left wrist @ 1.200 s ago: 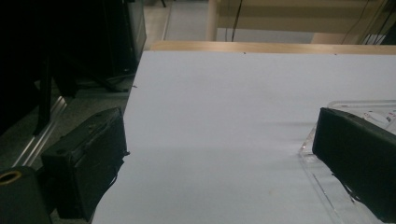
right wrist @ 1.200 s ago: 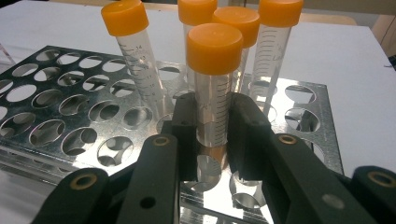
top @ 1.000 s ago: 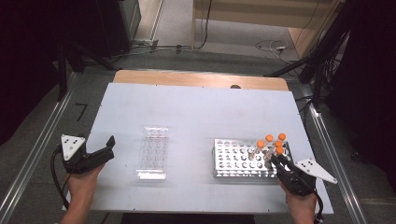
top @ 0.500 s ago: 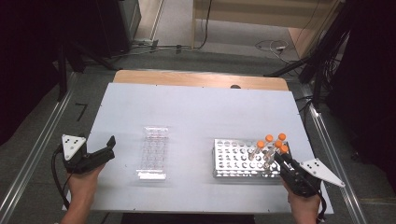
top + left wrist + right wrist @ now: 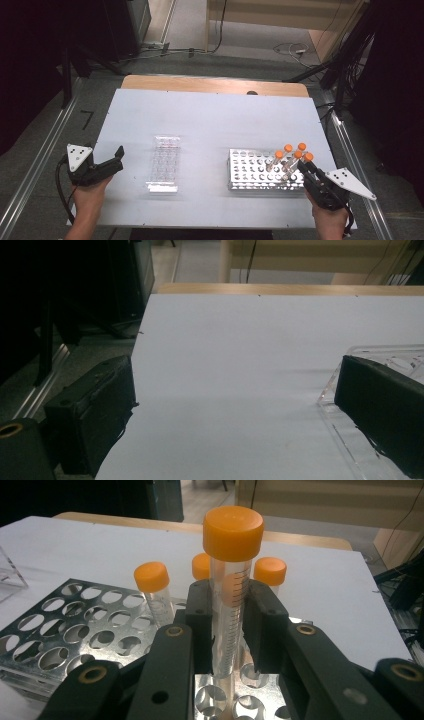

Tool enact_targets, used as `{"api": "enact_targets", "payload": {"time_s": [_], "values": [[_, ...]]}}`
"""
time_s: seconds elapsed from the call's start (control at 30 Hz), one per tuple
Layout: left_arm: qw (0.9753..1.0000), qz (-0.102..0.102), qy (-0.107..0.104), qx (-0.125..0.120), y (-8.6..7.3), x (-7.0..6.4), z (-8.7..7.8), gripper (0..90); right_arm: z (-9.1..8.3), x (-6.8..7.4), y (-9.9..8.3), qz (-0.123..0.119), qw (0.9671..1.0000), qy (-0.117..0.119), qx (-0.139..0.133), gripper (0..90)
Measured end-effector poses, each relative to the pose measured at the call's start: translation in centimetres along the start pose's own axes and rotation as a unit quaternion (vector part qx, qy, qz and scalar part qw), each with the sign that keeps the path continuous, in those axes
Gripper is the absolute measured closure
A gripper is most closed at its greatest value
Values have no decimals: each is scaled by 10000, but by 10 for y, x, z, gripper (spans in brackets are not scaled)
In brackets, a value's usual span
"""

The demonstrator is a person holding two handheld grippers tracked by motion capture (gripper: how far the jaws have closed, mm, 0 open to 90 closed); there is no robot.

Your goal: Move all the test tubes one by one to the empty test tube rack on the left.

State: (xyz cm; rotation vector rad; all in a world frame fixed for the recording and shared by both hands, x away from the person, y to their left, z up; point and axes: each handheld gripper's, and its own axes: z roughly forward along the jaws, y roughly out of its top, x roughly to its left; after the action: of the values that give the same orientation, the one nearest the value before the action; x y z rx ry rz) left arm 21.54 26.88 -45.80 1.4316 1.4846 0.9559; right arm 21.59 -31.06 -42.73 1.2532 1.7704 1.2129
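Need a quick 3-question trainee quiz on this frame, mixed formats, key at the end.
1. True or false: the right gripper has its jaws on either side of an orange-capped tube that stands in the metal rack.
2. How many orange-capped tubes stand in the metal rack? A) two B) four C) six
3. Fill in: the left gripper is open and holds ____, beside the clear plastic rack on the table.

Key
1. True. The right gripper view shows the jaws close on both sides of the tube.
2. B. The high view shows four orange caps at the rack's right end.
3. nothing. Its jaws stand wide apart over the table edge.
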Motion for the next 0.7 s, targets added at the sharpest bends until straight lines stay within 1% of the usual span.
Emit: {"api": "enact_targets", "payload": {"time_s": [0.03,0.23,0.47,0.6,0.7], "values": [[10000,1,0,0,0,0,0,31,-2,0,2,30,10000,6,-6,721],[10000,23,-11,10,0,-1,0,31,-6,2,7,-33,10000,31,-26,721],[10000,20,-16,5,0,-1,0,31,-13,6,14,-73,9998,89,-138,722],[10000,29,-28,9,0,-1,0,31,-14,8,15,-86,9997,165,-125,722],[10000,35,-67,11,0,-2,0,31,-15,13,15,-82,9994,310,-95,722]]}}
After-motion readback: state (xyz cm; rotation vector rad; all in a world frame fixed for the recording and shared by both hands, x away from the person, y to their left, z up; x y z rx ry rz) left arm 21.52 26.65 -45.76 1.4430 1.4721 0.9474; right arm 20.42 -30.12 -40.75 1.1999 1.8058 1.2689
